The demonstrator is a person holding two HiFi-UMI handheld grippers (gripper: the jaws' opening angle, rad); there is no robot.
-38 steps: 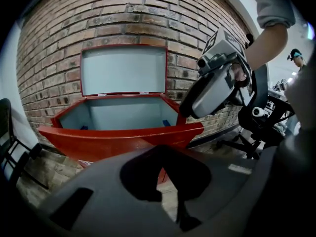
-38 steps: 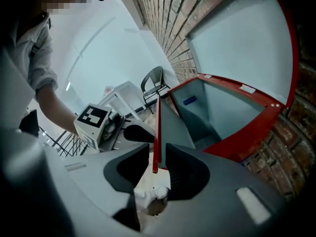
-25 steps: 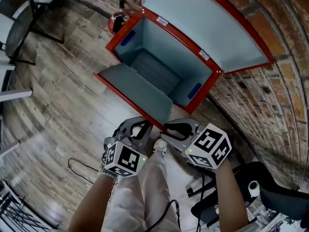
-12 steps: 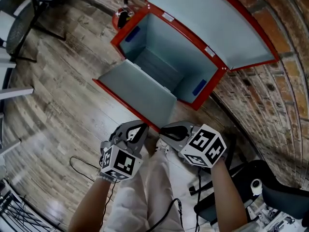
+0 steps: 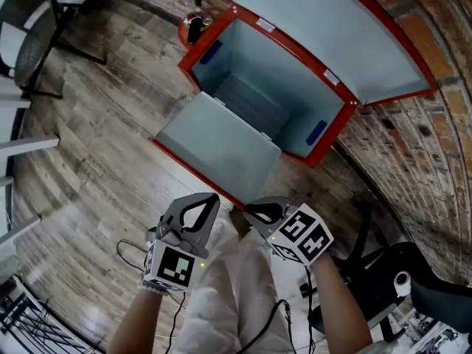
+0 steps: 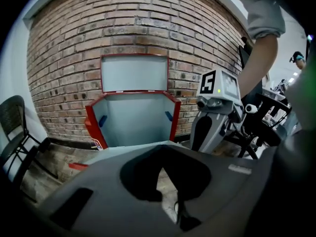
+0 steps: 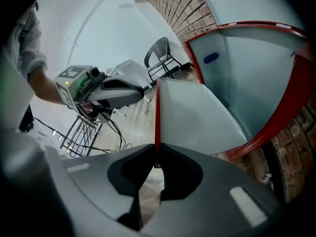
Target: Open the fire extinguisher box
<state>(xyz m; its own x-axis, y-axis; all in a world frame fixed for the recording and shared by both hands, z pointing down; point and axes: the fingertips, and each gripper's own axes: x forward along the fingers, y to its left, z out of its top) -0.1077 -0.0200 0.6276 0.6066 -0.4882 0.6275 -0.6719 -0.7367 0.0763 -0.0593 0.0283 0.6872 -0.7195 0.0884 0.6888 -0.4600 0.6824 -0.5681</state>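
Red steel: the fire extinguisher box (image 5: 287, 65) sits on the wood floor with its back to the brick wall (image 5: 413, 146); I see nothing stored inside it
Lid: the lid (image 5: 324, 28) is swung fully up from the box's rear rim and leans on the wall above it
Flap: the front flap (image 5: 217, 150) is dropped forward from the box's front rim, sloping down towards me
Progress: I judge the opening all but done, since both panels are clear of the box mouth; what's left is letting go of the flap and backing off
Right gripper (image 5: 251, 211): at the flap's near corner, in front of the box; its jaws have just been closing and now stand narrow on the flap's red edge, which I read as pinched
Left gripper (image 5: 213, 198): in front of the box too, fingers drawn together with nothing between them
Extinguisher (image 5: 193, 28): red, standing just beside the box's left end
Writing: small white labels (image 5: 265, 26) on the box's red rim, too small for me to read
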